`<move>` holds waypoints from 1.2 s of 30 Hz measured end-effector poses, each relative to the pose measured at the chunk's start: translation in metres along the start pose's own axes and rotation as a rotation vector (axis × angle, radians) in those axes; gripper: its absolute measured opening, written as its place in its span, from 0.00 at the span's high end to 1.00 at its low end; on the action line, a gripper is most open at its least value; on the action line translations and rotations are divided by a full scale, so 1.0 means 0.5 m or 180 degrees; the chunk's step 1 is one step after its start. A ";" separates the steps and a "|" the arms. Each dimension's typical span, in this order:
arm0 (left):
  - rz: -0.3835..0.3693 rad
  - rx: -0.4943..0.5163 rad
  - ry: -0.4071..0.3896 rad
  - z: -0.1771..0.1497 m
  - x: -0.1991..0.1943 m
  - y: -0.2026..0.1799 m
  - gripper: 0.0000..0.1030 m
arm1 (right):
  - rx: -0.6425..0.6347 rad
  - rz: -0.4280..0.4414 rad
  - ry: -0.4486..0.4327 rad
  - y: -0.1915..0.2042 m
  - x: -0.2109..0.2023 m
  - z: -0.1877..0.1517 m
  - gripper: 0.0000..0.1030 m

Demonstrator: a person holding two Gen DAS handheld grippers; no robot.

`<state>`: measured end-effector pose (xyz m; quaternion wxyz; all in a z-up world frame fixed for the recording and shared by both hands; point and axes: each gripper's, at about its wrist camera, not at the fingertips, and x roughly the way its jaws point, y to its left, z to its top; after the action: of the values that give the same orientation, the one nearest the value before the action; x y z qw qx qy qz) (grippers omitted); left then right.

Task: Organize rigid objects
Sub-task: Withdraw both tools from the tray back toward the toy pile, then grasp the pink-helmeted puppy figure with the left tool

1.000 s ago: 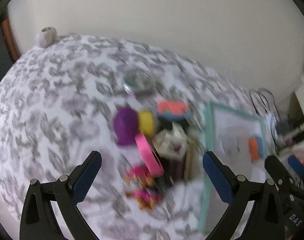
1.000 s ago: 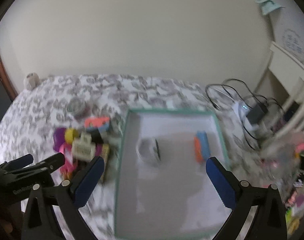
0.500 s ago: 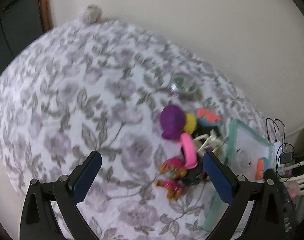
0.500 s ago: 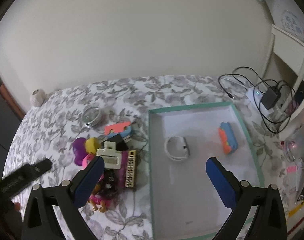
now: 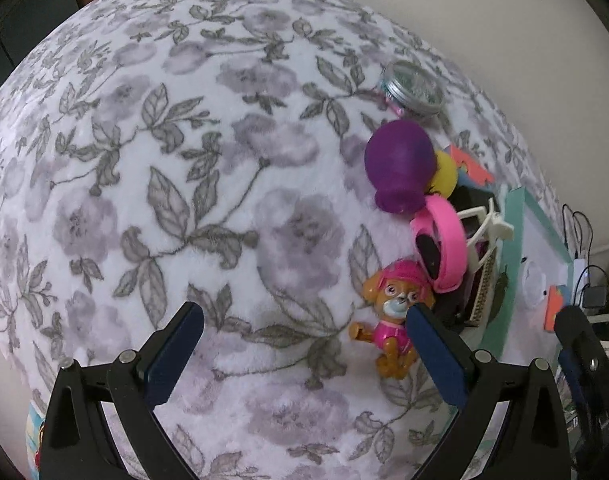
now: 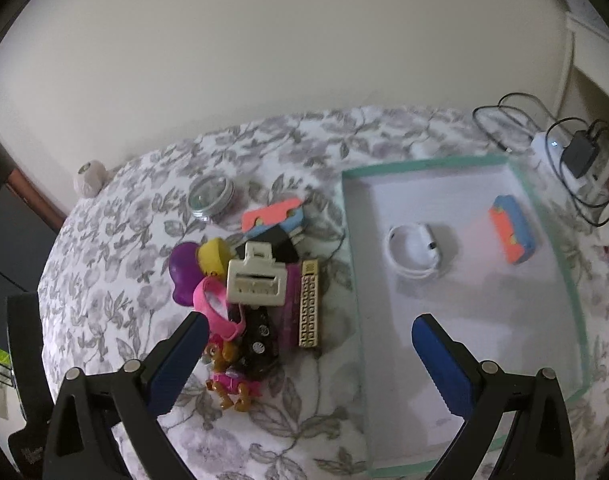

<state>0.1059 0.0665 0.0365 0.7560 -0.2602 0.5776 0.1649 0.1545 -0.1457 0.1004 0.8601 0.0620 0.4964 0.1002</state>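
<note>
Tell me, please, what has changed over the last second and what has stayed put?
The left gripper has swung left and come down close to the dog figure, jaws open, gripping nothing. The right gripper stays open and empty above the tray. The toy pile and the tray's contents are unmoved.

Toy pile (image 6: 256, 280) beside teal tray (image 6: 350, 240), white band (image 6: 412, 250), block (image 6: 512, 230) inside

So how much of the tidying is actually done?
Barely started. Two things already lie in the tray: a white band and an orange-blue block. Both the left gripper and right gripper are open, holding nothing. The toy pile, dog figure included, remains outside.
</note>
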 end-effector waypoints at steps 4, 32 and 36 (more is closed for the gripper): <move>-0.0140 0.0005 0.0130 -0.002 0.020 -0.005 0.02 | -0.0124 -0.0027 0.0050 0.027 0.014 0.009 0.10; -0.0172 0.0618 0.0139 -0.015 0.082 -0.119 0.28 | 0.0020 0.0094 0.0342 0.004 0.091 -0.027 0.19; -0.0156 0.0645 0.0115 -0.013 0.072 -0.110 0.41 | 0.0023 0.0099 0.0338 0.004 0.091 -0.028 0.19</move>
<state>0.1413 0.0165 0.0117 0.7717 -0.1994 0.5983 0.0824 0.1644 -0.1329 0.0554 0.8307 0.0674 0.5406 0.1149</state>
